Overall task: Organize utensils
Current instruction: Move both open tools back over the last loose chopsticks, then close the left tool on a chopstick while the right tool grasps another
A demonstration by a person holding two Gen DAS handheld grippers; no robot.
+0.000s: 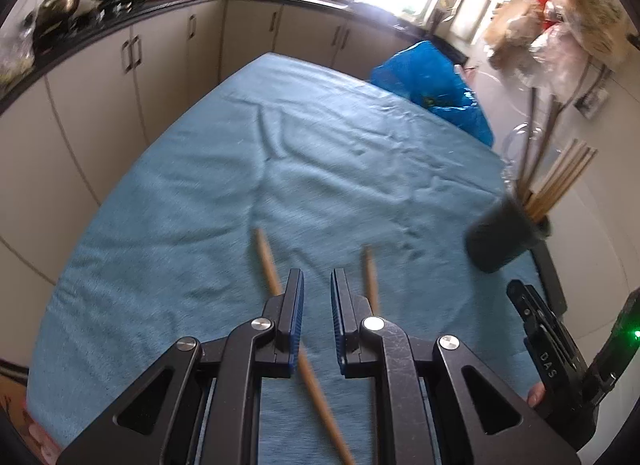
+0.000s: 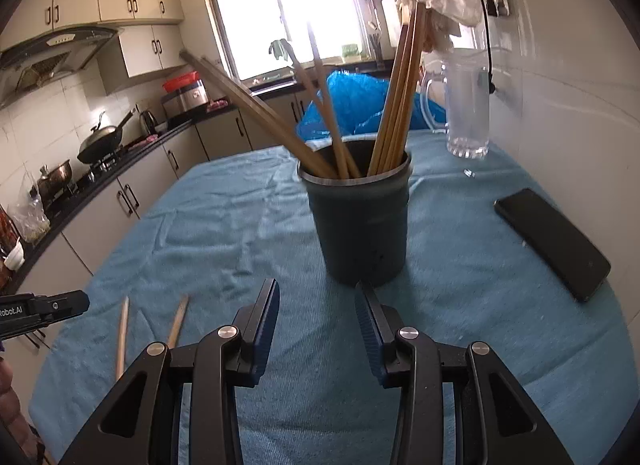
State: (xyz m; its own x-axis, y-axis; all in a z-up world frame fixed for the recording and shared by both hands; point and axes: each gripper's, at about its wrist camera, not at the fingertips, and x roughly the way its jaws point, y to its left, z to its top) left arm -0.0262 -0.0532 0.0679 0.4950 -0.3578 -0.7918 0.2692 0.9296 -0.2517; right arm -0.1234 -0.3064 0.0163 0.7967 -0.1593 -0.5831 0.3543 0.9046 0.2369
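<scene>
Two loose wooden chopsticks lie on the blue cloth (image 1: pixel 320 165). One chopstick (image 1: pixel 266 261) runs under my left gripper's left finger, and the other chopstick (image 1: pixel 370 277) lies just right of the right finger. My left gripper (image 1: pixel 317 289) hovers over them, its jaws nearly together with nothing between them. A dark cup (image 2: pixel 360 225) holding several chopsticks (image 2: pixel 396 105) stands upright just beyond my right gripper (image 2: pixel 316 297), which is open and empty. From the right wrist the same loose chopsticks (image 2: pixel 122 333) lie at the lower left, below the left gripper's tip (image 2: pixel 60 305).
A black phone (image 2: pixel 552 241) lies on the cloth to the right of the cup. A clear glass jug (image 2: pixel 468 105) and a blue plastic bag (image 2: pixel 352 101) sit at the table's far side. Kitchen cabinets and a counter with pans run along the left.
</scene>
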